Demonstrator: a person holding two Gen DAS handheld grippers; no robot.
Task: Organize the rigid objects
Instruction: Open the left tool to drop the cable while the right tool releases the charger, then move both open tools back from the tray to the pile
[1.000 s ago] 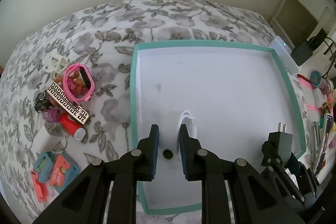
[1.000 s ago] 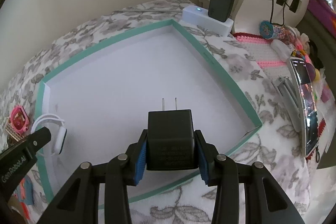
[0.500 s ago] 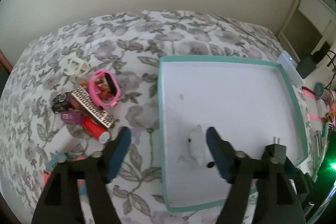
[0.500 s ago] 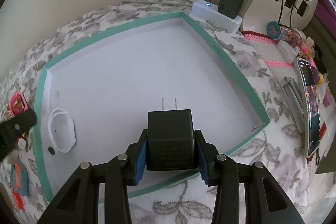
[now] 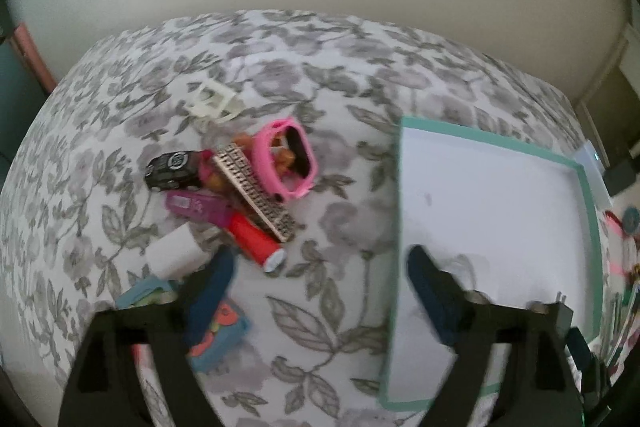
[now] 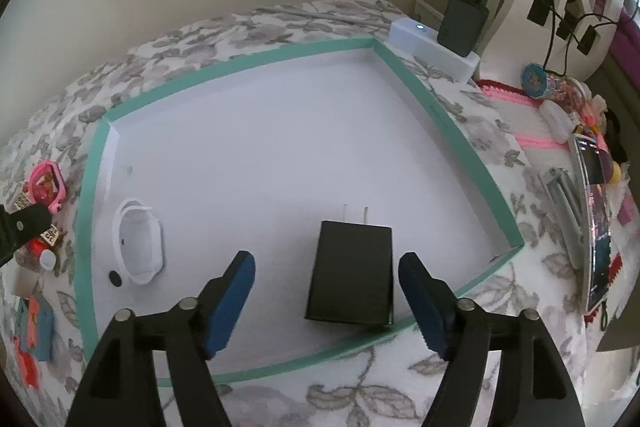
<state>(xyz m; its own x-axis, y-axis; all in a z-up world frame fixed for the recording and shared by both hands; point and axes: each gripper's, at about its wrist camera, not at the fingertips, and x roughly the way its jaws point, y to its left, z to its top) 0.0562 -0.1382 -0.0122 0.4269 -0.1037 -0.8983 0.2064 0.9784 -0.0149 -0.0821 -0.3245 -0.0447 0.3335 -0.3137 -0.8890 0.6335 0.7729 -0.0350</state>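
A teal-rimmed white tray (image 6: 228,61) lies on the floral bedspread; it also shows in the left wrist view (image 5: 592,203). A black plug charger (image 6: 350,271) lies in the tray between the open fingers of my right gripper (image 6: 326,277). A white strap-like object (image 6: 138,239) lies at the tray's left side. My left gripper (image 5: 320,275) is open and empty over the bedspread, between the tray and a pile: pink watch (image 5: 286,157), patterned bar (image 5: 256,195), red tube (image 5: 256,239), black toy car (image 5: 172,169), purple item (image 5: 198,205), white block (image 5: 174,253).
A white frame (image 5: 212,101) lies beyond the pile. Teal and orange pieces (image 5: 218,331) lie by my left finger. Right of the tray are a white power box (image 6: 434,49) with a black adapter, a phone (image 6: 596,219), cables and pink trinkets.
My right gripper opened and let the black charger drop into the tray. My left gripper, open after releasing the white object, swung left toward the pile.
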